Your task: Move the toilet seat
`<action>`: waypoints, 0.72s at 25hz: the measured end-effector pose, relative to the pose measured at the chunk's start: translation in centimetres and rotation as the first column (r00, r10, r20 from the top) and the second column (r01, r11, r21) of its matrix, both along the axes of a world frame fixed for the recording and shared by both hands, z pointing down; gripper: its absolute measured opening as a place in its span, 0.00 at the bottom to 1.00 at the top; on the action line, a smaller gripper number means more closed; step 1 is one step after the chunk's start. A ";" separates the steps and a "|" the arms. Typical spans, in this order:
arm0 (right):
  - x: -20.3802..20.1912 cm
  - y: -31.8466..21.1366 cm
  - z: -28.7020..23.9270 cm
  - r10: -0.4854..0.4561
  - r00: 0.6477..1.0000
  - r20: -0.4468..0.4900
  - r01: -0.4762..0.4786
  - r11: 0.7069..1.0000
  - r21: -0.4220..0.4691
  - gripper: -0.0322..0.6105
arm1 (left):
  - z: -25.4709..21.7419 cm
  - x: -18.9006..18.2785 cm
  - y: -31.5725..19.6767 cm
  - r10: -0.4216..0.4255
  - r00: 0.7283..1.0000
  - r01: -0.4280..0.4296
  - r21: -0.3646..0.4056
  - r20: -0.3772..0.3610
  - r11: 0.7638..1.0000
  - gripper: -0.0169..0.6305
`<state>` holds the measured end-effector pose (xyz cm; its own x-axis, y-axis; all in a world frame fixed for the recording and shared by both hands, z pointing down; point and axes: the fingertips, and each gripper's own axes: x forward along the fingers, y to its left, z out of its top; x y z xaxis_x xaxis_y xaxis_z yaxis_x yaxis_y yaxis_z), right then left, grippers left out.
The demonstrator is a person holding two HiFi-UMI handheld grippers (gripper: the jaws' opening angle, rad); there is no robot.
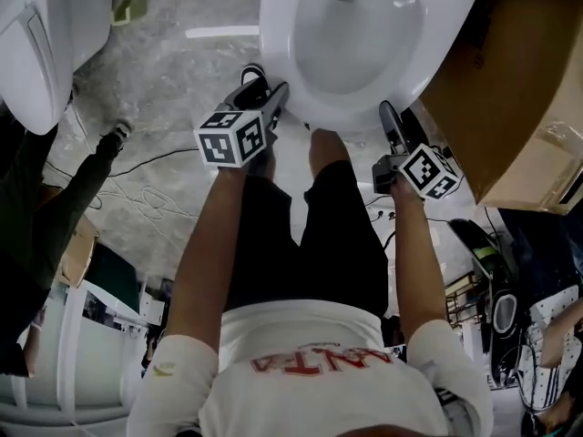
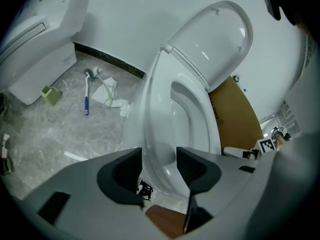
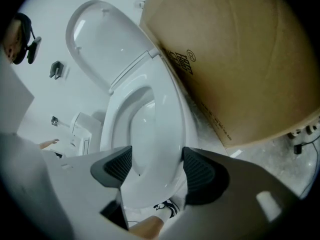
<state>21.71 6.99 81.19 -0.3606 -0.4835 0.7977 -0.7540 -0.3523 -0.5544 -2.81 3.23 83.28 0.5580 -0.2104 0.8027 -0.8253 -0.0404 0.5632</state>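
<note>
From the head view, I stand over the bowl [image 1: 351, 35] with a claw at each side of its front. My left claw [image 1: 271, 94] is at the front-left edge of the seat [image 1: 281, 25] and my right claw [image 1: 392, 127] at the front-right. I judge this even spacing is meant to let the seat lift without twisting on its hinge. A box [image 1: 510, 89] stands just beside the bowl on the right, so that side has little room.

In the left gripper view, my left claw is open. Its pads straddle the seat's rim, which runs up between them, and I see no squeeze on it. The seat lies down on the bowl and the lid [image 2: 215, 39] stands raised behind it. A brush [image 2: 86, 91] lies on the floor [image 2: 50, 129], well apart.

In the right gripper view, my right claw is spread wide with the seat's rim between the pads. They sit close to it on both sides, but I judge they are not clamped. The next step looks like closing both claws on the rim.
</note>
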 end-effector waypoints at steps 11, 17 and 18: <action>-0.1 -0.1 -2.5 0.059 0.998 0.022 -0.061 0.997 0.051 0.53 | -1.5 2.1 1.3 -0.062 0.977 0.046 -0.082 -0.204 0.996 0.40; -0.4 -0.1 -3.4 0.054 0.998 0.016 -0.055 0.994 0.098 0.53 | -2.5 1.5 1.2 -0.076 0.975 0.066 -0.057 -0.208 0.996 0.37; -0.4 0.0 -3.6 0.057 0.998 0.013 -0.058 0.992 0.109 0.53 | -2.6 1.4 1.3 -0.069 0.975 0.058 -0.059 -0.213 0.997 0.37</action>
